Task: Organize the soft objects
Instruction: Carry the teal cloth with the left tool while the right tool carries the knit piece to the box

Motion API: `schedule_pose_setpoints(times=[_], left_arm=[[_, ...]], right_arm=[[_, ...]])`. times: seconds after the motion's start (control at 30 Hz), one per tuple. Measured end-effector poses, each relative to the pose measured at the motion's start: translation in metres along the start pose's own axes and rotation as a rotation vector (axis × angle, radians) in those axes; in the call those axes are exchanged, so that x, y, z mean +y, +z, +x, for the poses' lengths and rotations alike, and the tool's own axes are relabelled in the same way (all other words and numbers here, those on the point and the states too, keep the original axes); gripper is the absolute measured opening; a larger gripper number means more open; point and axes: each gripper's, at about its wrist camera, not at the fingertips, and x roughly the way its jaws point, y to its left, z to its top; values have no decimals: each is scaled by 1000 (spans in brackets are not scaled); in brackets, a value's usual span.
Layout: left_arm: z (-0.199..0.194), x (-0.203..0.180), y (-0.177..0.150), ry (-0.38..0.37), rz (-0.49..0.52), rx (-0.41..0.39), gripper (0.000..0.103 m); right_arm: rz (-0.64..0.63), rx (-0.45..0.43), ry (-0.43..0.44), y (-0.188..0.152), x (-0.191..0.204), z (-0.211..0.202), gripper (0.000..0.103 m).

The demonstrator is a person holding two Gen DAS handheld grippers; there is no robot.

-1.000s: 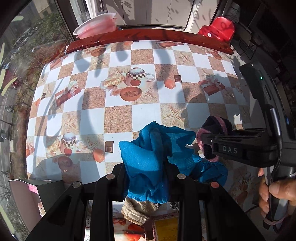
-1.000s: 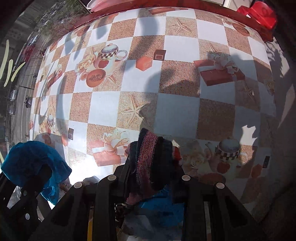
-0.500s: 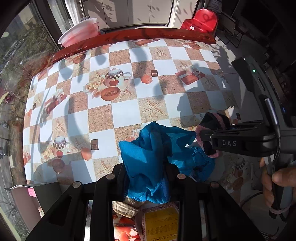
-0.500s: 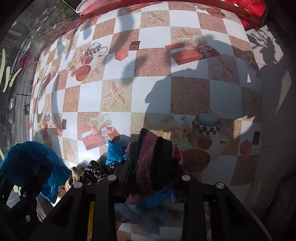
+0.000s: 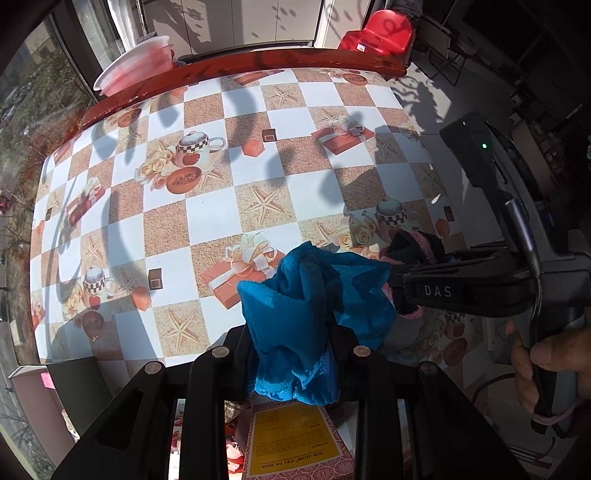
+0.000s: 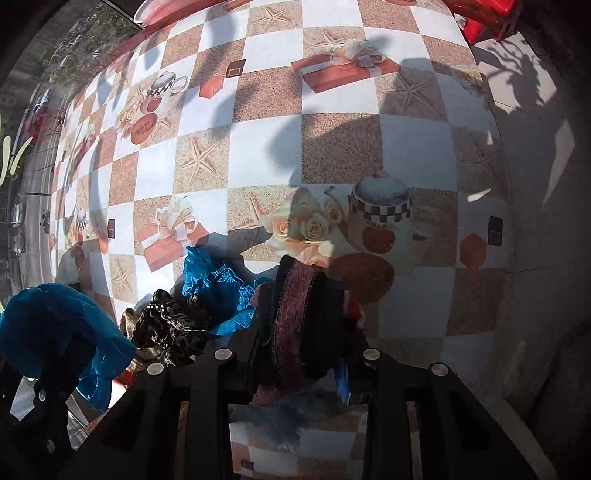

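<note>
My left gripper (image 5: 291, 332) is shut on a bunched blue cloth (image 5: 295, 295) that hides its fingertips, held above the table. The same cloth (image 6: 55, 325) shows at the lower left of the right wrist view. My right gripper (image 6: 303, 332) is shut on a dark knitted piece with a pink stripe (image 6: 299, 314). From the left wrist view that gripper (image 5: 399, 280) sits just right of the blue cloth, with the knit (image 5: 417, 243) poking out and a hand (image 5: 546, 365) on its handle. Below lie another blue fabric (image 6: 218, 284), a black lacy piece (image 6: 170, 325) and a beige knit (image 6: 127, 317).
The table (image 5: 207, 221) wears a chequered cloth printed with teapots and starfish. A yellow-labelled box (image 5: 291, 439) lies under my left gripper. Pink bowls (image 5: 136, 66) and a red chair (image 5: 380, 29) stand beyond the far edge. The table's right edge (image 6: 498, 155) drops to grey floor.
Both grippers have travelled rightward across the table with their cloths still gripped. The heap of blue, black and beige fabrics and the table's right edge have come into the right wrist view.
</note>
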Motion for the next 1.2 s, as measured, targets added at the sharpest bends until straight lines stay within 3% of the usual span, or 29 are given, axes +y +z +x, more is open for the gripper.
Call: schedule_pose_setpoints(times=[1.2], left_arm=[[-16, -58, -34, -49, 123, -16, 32]], right_arm=[[82, 24, -8, -65, -25, 1, 33]])
